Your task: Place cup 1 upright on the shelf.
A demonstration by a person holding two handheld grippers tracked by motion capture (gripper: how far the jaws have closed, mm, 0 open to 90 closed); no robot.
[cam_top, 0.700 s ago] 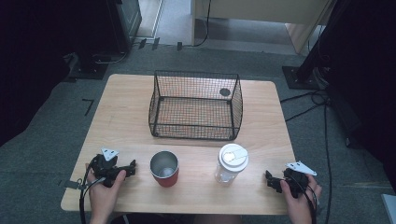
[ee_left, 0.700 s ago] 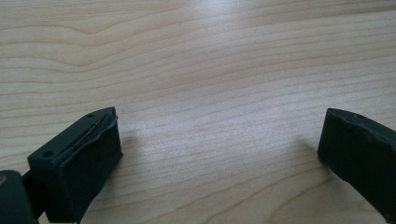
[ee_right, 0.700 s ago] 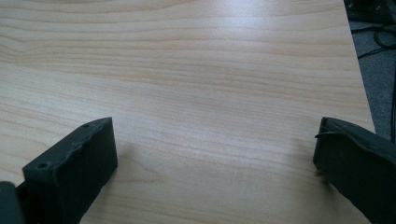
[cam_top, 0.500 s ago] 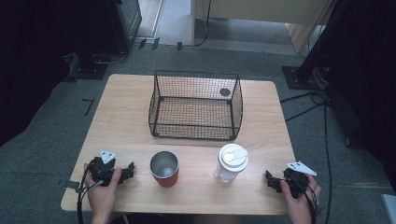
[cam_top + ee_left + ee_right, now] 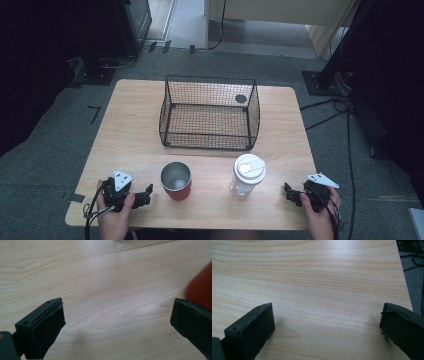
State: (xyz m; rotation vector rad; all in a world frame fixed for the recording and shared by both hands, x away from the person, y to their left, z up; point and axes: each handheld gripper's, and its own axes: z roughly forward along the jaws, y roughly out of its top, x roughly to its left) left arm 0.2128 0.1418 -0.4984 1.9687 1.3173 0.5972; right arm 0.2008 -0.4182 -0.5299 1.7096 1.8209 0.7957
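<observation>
R gripper (image 5: 327, 325) low over bare wood, jaws wide apart.

Two black jaws rise from the bottom corners, one at left w/ small screw holes on its top edge, one at right; nothing btwn them but tabletop (image 5: 317, 277). Light wood, grain running across the frame, soft glare near top centre. Faint shadow beside the left jaw. Table's edge cuts down the right side; past it grey floor (image 5: 415, 277) w/ dark cables (image 5: 412, 253) in the top right corner.
</observation>
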